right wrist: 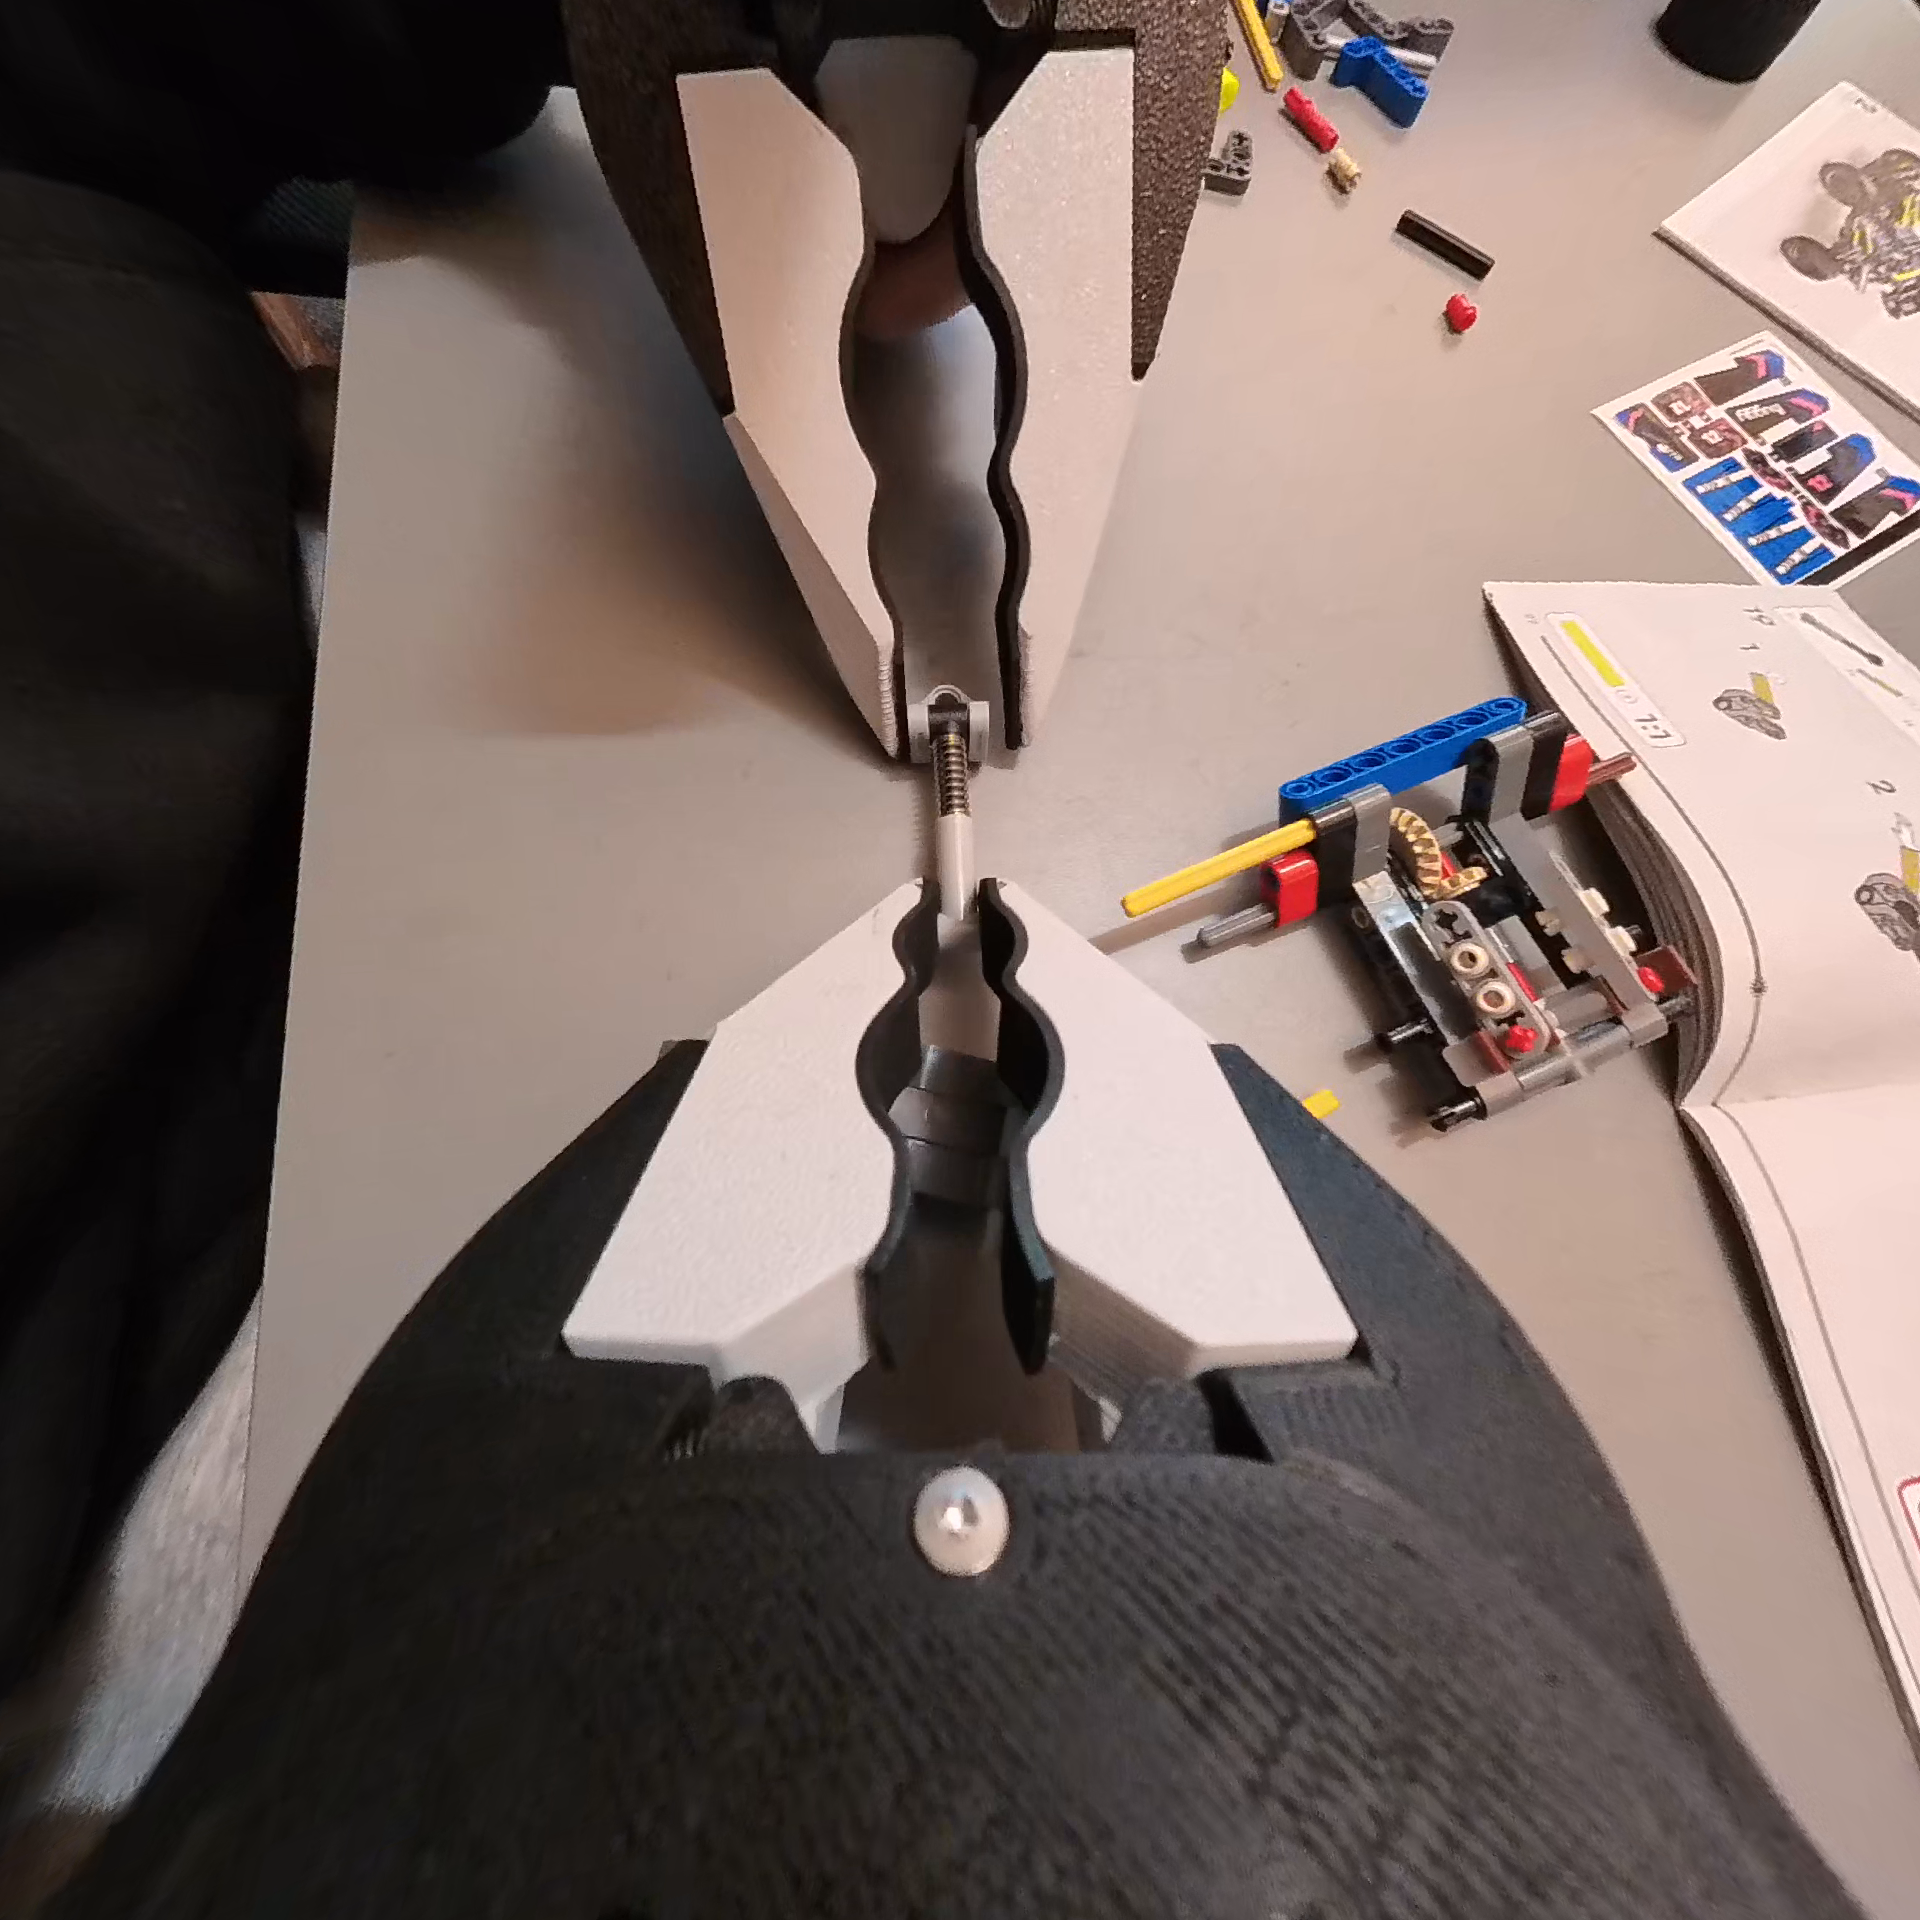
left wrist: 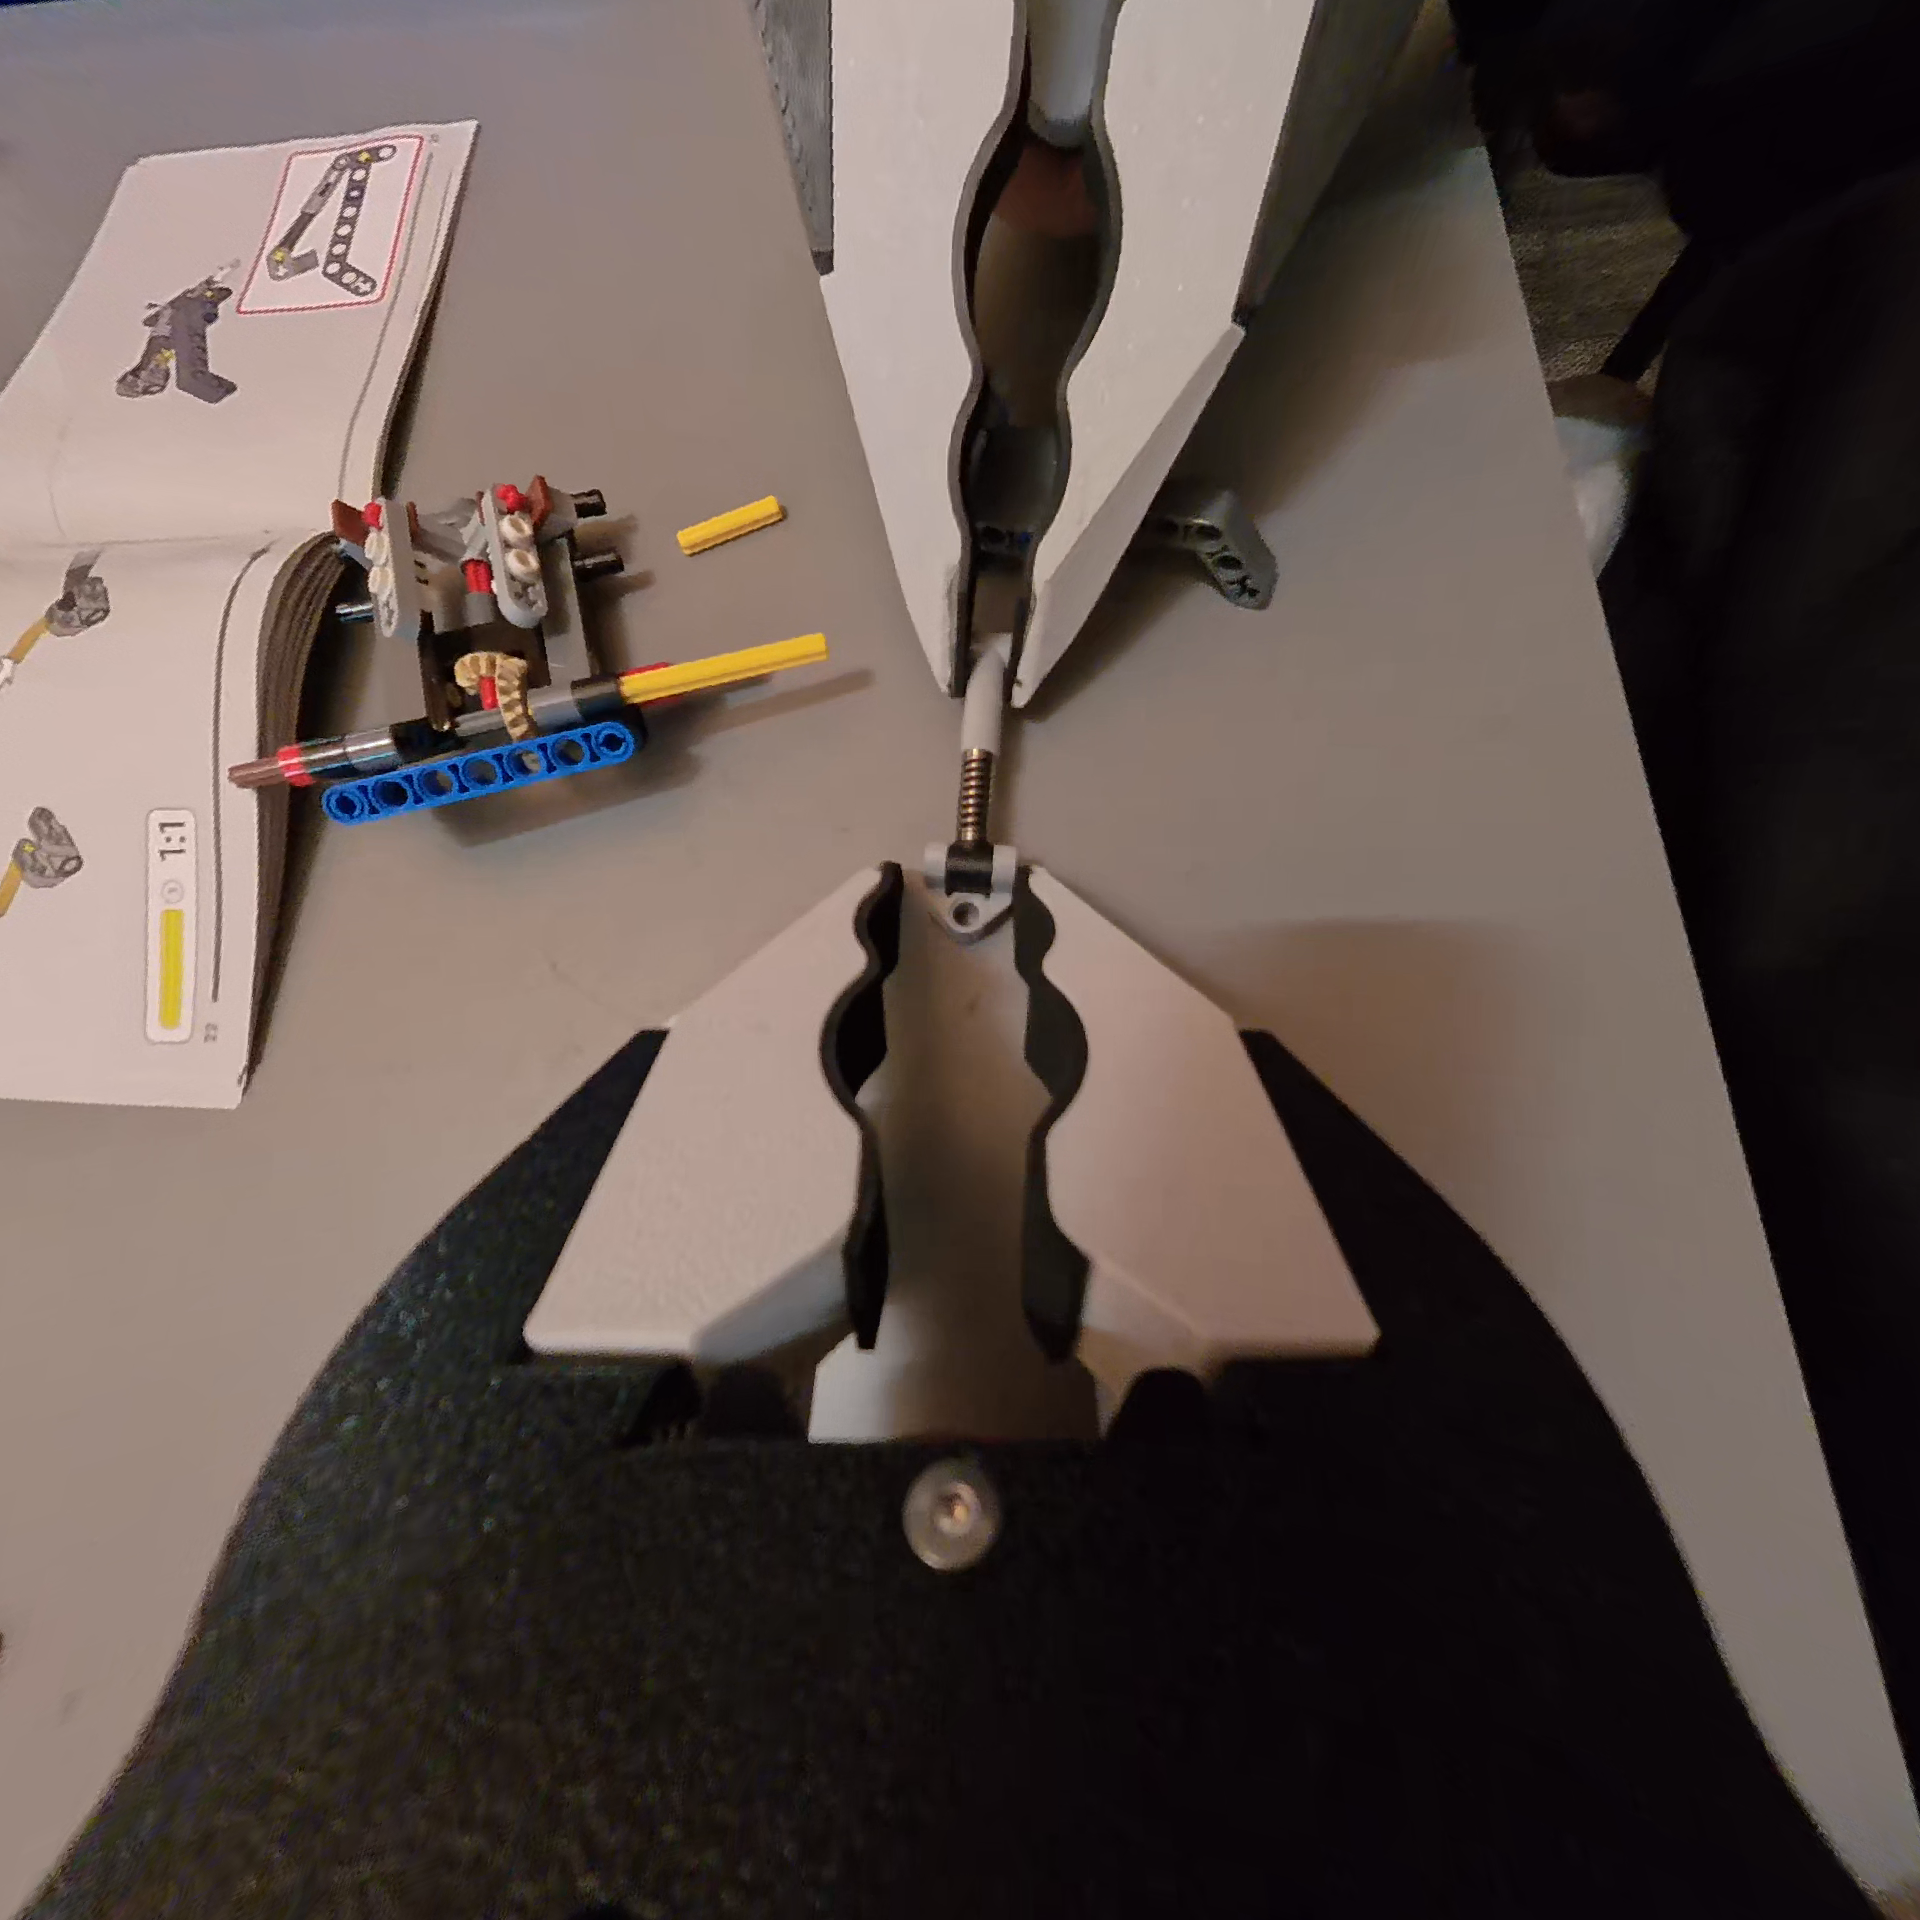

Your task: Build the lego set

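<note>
Both tools pinching one shock absorber, tip to tip.
My left tool [left wrist: 964, 883] clamps its grey eyelet end, right tool [right wrist: 958, 896] its white rod; shock absorber [left wrist: 977, 774] off the counter [left wrist: 623, 1039], beside the half-built lego assembly [left wrist: 488, 644].

Left tongs [left wrist: 966, 883] and right tongs [right wrist: 961, 899] tip to tip over surface [left wrist: 623, 1039], spring part [left wrist: 977, 790] between; half-built model [left wrist: 488, 644] beside booklet [left wrist: 156, 623].
</note>
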Action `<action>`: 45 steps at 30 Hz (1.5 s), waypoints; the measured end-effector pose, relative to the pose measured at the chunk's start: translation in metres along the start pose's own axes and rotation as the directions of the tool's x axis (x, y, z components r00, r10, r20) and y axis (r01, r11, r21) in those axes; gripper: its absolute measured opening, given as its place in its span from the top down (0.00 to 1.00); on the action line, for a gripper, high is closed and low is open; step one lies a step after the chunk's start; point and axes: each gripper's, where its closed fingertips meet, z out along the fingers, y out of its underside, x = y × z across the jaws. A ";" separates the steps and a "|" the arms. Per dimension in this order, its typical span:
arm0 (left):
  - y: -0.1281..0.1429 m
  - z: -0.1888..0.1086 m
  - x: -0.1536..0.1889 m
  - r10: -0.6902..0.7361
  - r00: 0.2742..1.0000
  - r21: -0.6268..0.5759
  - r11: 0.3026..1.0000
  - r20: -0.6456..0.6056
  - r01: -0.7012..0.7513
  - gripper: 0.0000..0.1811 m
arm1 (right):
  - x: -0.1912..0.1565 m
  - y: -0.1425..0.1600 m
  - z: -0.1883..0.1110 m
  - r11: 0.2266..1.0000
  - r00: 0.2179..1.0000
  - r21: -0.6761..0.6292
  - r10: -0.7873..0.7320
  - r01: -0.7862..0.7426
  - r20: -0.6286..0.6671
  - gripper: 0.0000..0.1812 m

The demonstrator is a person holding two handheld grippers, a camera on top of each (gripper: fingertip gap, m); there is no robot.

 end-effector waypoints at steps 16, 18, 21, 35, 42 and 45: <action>-0.003 -0.003 0.000 -0.009 1.000 0.033 0.999 -0.008 0.009 0.88 | -0.001 0.000 0.001 1.000 1.000 -0.003 -0.014 0.014 0.006 0.97; -0.004 -0.004 0.001 -0.009 1.000 0.042 0.999 -0.013 0.009 0.88 | -0.001 0.000 0.002 1.000 1.000 -0.002 -0.016 0.016 0.004 0.97; -0.003 -0.003 0.001 -0.005 1.000 0.034 0.999 -0.013 0.006 0.89 | 0.000 0.000 0.001 1.000 1.000 -0.001 -0.016 0.016 0.003 0.97; 0.001 0.000 0.000 0.010 1.000 0.002 1.000 0.000 -0.010 0.93 | 0.003 -0.001 0.000 1.000 1.000 0.008 -0.008 0.008 -0.009 0.97; 0.001 0.000 -0.001 0.014 1.000 0.002 1.000 0.003 -0.014 0.93 | 0.003 0.000 0.001 1.000 1.000 -0.002 -0.013 0.013 -0.015 0.97; 0.000 0.000 -0.001 0.026 1.000 0.003 1.000 0.007 -0.026 0.93 | 0.003 -0.001 0.000 1.000 1.000 0.005 -0.017 0.017 -0.019 0.97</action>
